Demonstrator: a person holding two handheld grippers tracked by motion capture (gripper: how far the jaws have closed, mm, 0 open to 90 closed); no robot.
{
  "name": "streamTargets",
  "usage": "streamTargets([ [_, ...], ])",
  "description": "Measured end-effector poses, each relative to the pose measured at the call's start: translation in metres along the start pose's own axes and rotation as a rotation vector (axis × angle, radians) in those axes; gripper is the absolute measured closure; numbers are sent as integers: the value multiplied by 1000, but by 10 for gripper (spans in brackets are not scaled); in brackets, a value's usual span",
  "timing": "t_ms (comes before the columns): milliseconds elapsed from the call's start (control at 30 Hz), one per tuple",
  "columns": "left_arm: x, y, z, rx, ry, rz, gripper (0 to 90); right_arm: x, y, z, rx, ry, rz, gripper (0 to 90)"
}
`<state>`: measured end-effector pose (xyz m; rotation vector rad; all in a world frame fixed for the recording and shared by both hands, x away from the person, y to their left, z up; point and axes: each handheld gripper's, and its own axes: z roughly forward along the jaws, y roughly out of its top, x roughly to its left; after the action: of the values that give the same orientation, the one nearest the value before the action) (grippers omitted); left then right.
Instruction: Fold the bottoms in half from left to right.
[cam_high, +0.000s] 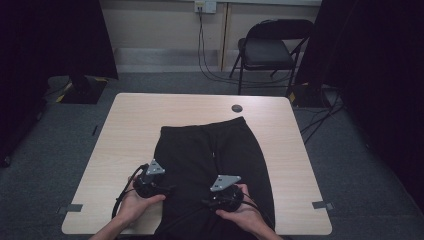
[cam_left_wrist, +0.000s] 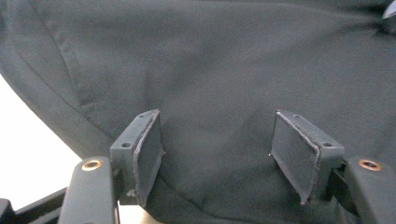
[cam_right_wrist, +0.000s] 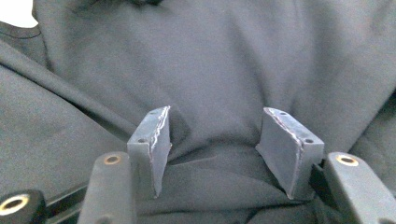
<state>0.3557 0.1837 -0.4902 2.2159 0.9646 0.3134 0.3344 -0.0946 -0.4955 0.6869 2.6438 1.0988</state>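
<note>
A black garment, like a pair of trousers, lies flat on the light wooden table with its waistband at the far end. My left gripper points down onto the garment's left edge near the front. In the left gripper view its jaws stand open over the dark cloth, beside a seam and the pale tabletop. My right gripper points down on the garment's front middle. Its jaws are open, and a low fold of cloth rises between them without the pads pinching it.
A small dark round object sits on the table just beyond the garment. Grey tape marks lie at the table's front corners. A black folding chair stands behind the table, with cables on the floor.
</note>
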Motion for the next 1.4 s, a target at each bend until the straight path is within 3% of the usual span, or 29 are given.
streamTargets([
  [100, -12, 3, 5, -2, -16, 40, 334, -12, -8, -9, 7, -3, 2, 431],
  [167, -11, 5, 5, 0, -36, 20, 348, -14, -10, -11, 12, -11, 10, 430],
  [200, -8, 7, 4, 1, -57, -8, 381, -16, -11, -14, 19, -17, 17, 430],
  [233, 1, 10, 4, 1, -90, -46, 419, -15, -11, -14, 22, -21, 19, 430],
  [267, 7, 12, 3, -17, -87, -63, 437, -15, -9, -14, 31, -23, 22, 427],
  [300, 14, 13, 2, -35, -63, -63, 437, -15, -8, -13, 35, -25, 35, 424],
  [367, 27, 17, 1, -23, -25, -55, 437, -13, -3, -11, 34, -11, 76, 398],
  [433, 37, 20, 2, -50, 2, -52, 458, -7, 6, -13, 17, -16, 74, 402],
  [500, 44, 24, 9, -5, 40, -14, 490, 1, 19, -17, -26, 6, 68, 471],
  [567, 49, 24, 18, -13, 68, 12, 500, 10, 33, -19, -55, 8, 63, 535],
  [600, 51, 25, 20, -27, 64, -11, 492, 15, 39, -17, -65, 19, 66, 562],
  [667, 51, 28, 21, -19, 67, 25, 497, 26, 50, -10, -66, 35, 46, 614],
  [733, 52, 28, 22, -10, 59, 19, 495, 37, 60, 4, -66, 73, 45, 629],
  [800, 57, 30, 25, -25, 65, 9, 497, 41, 63, 10, -62, 81, 37, 624],
  [833, 58, 33, 31, -49, 91, -30, 496, 53, 72, 27, -56, 113, 8, 556],
  [900, 56, 35, 34, -58, 101, -30, 497, 59, 78, 38, -57, 115, -7, 491],
  [967, 55, 36, 34, -54, 106, -31, 497, 60, 81, 46, -65, 130, 16, 429],
  [1033, 55, 35, 34, -64, 111, -37, 496, 61, 83, 57, -53, 117, 17, 368],
  [1133, 55, 34, 34, -70, 112, -35, 496, 63, 82, 70, -28, 79, 14, 362],
  [1167, 55, 33, 34, -71, 109, -33, 496, 63, 81, 73, -23, 74, 25, 376],
  [1267, 55, 33, 34, -72, 106, -32, 494, 67, 76, 73, -23, 59, 2, 639],
  [1300, 55, 33, 34, -72, 106, -32, 490, 67, 76, 73, -23, 59, 2, 639],
  [1333, 56, 32, 33, -75, 92, -28, 480, 66, 74, 67, -39, 52, 6, 779],
  [1400, 59, 31, 31, -73, 72, -42, 425, 63, 73, 59, -60, 35, 24, 872],
])
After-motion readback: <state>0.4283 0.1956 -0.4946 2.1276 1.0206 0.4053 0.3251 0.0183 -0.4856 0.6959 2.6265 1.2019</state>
